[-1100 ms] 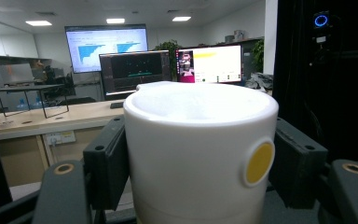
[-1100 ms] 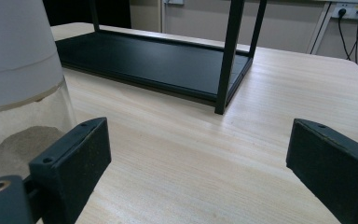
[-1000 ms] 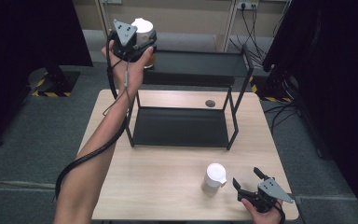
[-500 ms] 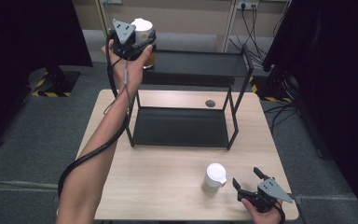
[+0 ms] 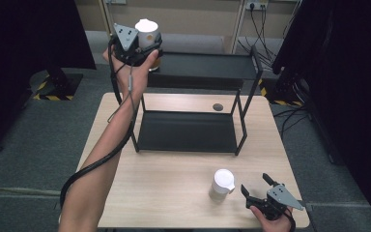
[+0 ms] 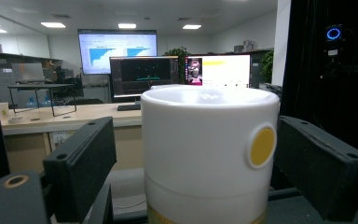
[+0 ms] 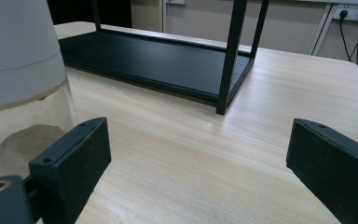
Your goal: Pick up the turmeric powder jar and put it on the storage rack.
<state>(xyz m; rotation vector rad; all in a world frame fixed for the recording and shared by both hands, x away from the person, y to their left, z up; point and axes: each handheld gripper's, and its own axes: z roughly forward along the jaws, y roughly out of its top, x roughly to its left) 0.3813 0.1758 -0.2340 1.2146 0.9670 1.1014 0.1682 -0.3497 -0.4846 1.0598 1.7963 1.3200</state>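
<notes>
A white jar with a yellow dot [image 6: 209, 154] stands at the left end of a black rack's top shelf [image 5: 203, 67]; in the high view this jar [image 5: 146, 30] shows an orange-tinted base. My left gripper [image 5: 142, 48] is raised around it, open: one jaw reaches the jar's side and a gap shows at the other. A second white-lidded jar [image 5: 221, 184] holding sandy stuff [image 7: 18, 135] stands on the table's front right. My right gripper [image 5: 255, 183] lies just right of it, open, with nothing between its jaws.
The rack's lower shelf [image 5: 188, 133] sits on the wooden table [image 5: 164, 193], with thin black posts [image 7: 228, 60] at its corners. A small dark round spot [image 5: 218, 107] marks the table behind the rack. Cables and dark curtains surround the table.
</notes>
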